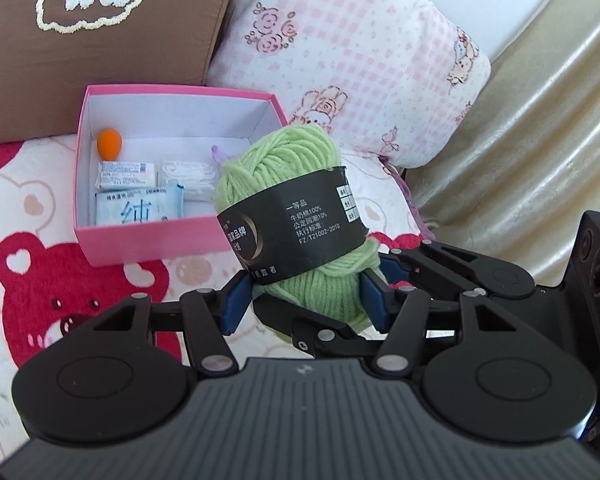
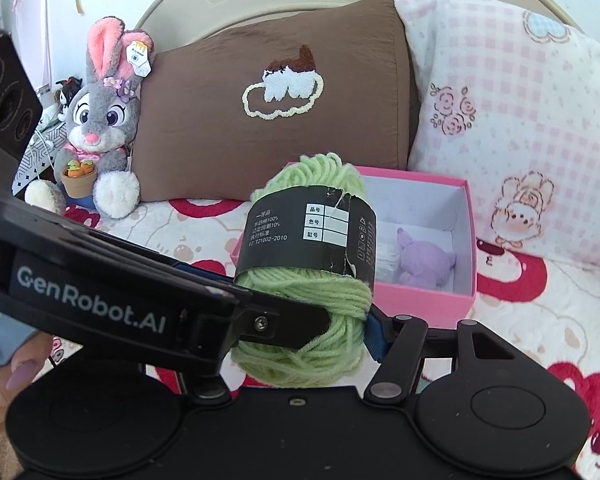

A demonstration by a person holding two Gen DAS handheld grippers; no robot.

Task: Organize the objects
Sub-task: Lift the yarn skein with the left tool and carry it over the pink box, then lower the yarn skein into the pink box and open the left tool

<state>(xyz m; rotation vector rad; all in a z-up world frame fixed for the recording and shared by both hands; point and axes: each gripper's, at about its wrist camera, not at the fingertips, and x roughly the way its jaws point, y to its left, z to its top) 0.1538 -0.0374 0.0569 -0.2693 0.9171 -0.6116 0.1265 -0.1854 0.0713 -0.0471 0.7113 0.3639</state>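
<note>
A green yarn ball with a black paper band is held above the bed, upright, in front of a pink box. My left gripper is shut on its lower half with blue pads. My right gripper also presses the yarn ball from its side; its left finger is hidden behind the left gripper's arm. The pink box holds an orange egg-shaped sponge, white packets, a blue wipes pack and a small purple plush.
A brown pillow and a pink checked pillow lean behind the box. A grey rabbit plush sits at the far left. The bedspread has red bear prints. A cream curtain hangs to the right.
</note>
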